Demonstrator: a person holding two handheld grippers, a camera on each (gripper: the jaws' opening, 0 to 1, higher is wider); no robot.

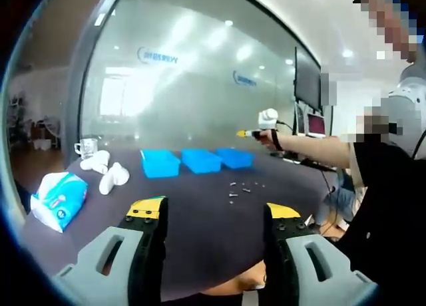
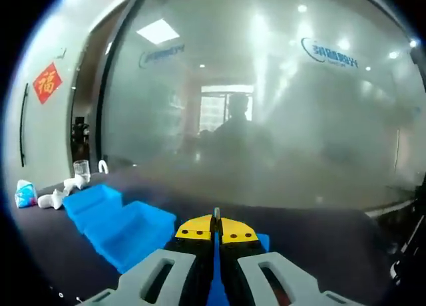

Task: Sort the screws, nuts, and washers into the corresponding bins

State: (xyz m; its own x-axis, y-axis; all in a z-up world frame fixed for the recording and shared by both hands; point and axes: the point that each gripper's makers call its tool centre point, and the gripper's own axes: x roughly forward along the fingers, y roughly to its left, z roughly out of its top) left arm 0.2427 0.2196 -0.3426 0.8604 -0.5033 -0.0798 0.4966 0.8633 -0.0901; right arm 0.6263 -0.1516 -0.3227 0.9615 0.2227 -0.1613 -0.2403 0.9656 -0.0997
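Observation:
Three blue bins (image 1: 160, 163) (image 1: 201, 159) (image 1: 234, 157) stand in a row at the far side of the dark table (image 1: 200, 219). A small scatter of screws, nuts and washers (image 1: 243, 186) lies just in front of them. My left gripper (image 1: 214, 213) hangs open over the table's near part, with nothing between its yellow-tipped jaws. In the left gripper view my right gripper (image 1: 256, 130) is held in a hand above the rightmost bin. In its own view my right gripper (image 2: 216, 229) is shut, tips touching, above the blue bins (image 2: 136, 229) (image 2: 93, 203).
A tissue pack (image 1: 58, 198), white rolled items (image 1: 106, 171) and a glass mug (image 1: 85, 146) sit at the table's left. A frosted glass wall (image 1: 200, 86) runs behind it. A person (image 1: 386, 186) stands at the right, near a monitor (image 1: 307, 80).

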